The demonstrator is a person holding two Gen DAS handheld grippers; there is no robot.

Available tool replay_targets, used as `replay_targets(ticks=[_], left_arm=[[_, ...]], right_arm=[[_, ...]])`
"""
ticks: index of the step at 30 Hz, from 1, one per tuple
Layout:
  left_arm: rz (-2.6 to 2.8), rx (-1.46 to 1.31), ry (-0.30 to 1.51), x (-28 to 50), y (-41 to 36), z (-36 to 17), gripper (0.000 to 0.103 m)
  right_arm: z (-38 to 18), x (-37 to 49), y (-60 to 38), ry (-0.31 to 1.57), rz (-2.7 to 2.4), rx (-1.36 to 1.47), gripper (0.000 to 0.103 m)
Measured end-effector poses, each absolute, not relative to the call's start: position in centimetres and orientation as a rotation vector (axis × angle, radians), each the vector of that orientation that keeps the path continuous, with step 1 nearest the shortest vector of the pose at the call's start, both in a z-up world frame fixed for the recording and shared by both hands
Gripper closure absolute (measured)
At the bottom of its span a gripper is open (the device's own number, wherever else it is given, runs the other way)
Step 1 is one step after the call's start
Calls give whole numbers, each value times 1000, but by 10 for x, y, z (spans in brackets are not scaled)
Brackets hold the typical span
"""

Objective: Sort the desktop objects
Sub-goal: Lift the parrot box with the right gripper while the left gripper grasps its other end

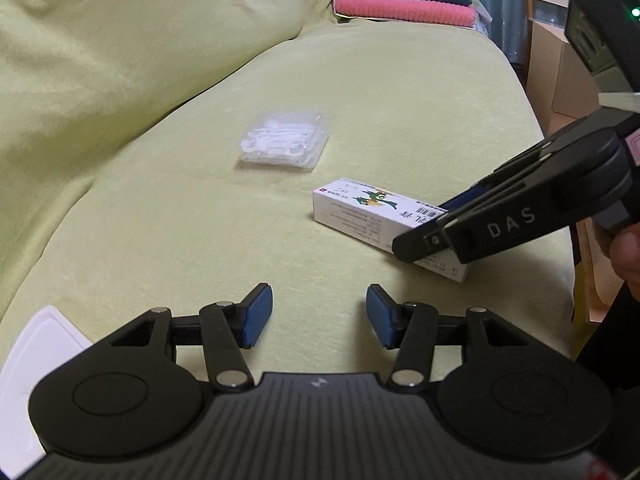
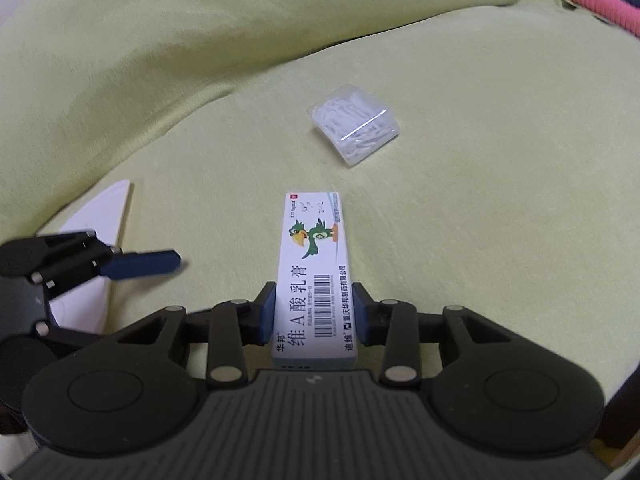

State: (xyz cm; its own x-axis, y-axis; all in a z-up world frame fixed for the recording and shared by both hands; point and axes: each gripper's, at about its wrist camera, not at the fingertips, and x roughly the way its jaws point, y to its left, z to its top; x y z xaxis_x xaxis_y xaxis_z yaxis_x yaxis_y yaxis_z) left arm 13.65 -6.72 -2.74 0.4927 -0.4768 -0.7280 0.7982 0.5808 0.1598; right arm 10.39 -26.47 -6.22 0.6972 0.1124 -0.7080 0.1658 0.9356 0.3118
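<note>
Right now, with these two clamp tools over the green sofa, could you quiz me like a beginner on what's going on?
1. True or false: the left gripper is holding something.
2. Multiple choice: what sits between the fingers of the right gripper? A) the clear plastic case B) the white carton with a green bird on it C) the white tray
3. Short answer: what does the clear plastic case rest on?

Key
1. False: its blue pads stand apart with only cushion between them.
2. B. Whether the pads press the carton yet is hard to tell.
3. The green sofa cushion, apart from the carton.
</note>
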Motion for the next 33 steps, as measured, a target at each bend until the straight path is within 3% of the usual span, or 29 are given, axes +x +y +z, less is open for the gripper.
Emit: replay_targets(ticks=[16,33], left_arm=[[-836,552,696,133,-75,-31,46],[-1014,680,656,106,-135,-29,46]], right_arm=[[-69,115,-269,810,-38,375,69],[-39,55,-288,660,-65,523,69]])
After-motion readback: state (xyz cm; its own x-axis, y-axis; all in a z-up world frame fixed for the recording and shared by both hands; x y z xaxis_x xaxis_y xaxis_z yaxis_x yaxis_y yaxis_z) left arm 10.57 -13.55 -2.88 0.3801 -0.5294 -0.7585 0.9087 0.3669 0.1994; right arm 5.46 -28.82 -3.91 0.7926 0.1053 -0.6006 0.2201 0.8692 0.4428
